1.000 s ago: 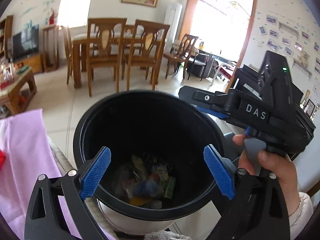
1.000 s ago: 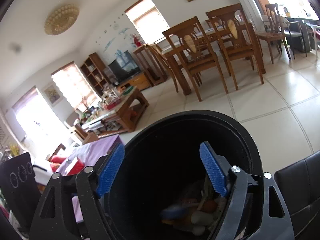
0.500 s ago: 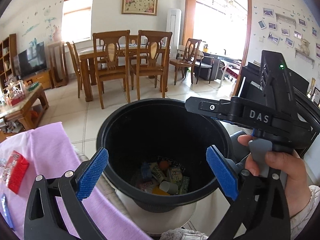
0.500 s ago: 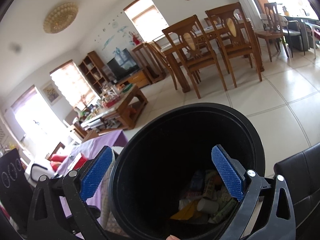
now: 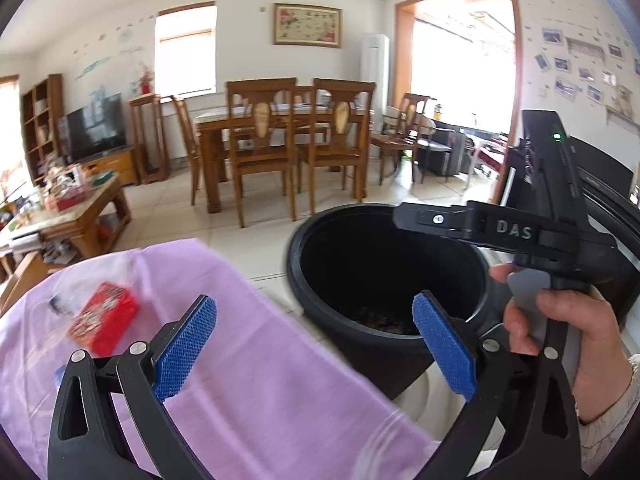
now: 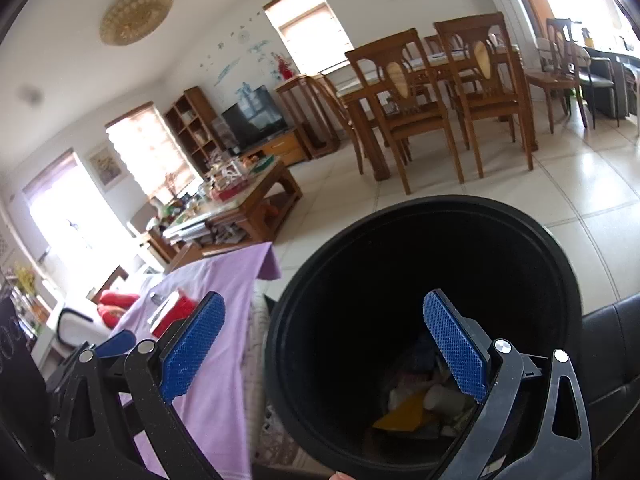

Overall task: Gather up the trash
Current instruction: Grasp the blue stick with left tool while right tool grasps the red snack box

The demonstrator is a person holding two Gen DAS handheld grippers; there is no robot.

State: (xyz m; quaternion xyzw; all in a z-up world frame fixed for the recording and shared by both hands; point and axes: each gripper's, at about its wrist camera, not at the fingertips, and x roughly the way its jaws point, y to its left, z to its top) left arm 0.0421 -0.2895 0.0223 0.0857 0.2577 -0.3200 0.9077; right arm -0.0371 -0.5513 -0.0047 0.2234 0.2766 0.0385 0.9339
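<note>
The left gripper (image 5: 314, 346) is spread wide and holds nothing, poised over the purple cloth (image 5: 248, 368) just beside the black bin (image 5: 384, 344). The right gripper (image 6: 324, 350) is likewise agape and empty, above the bin's mouth (image 6: 424, 216). Trash (a yellow scrap, a pale cup) (image 6: 420, 404) lies at the bottom. A red packet (image 5: 106, 316) rests on the cloth, apart from the bin.

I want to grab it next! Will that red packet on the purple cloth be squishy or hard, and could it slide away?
The flat red rectangular packet looks boxy with fairly straight edges, so probably stiffish rather than squishy, and light for its size. Its surface seems glossy, so it may be a bit slippery. It lies flat on the soft purple cloth, so a push would more likely drag or bunch the cloth than roll it.
</note>
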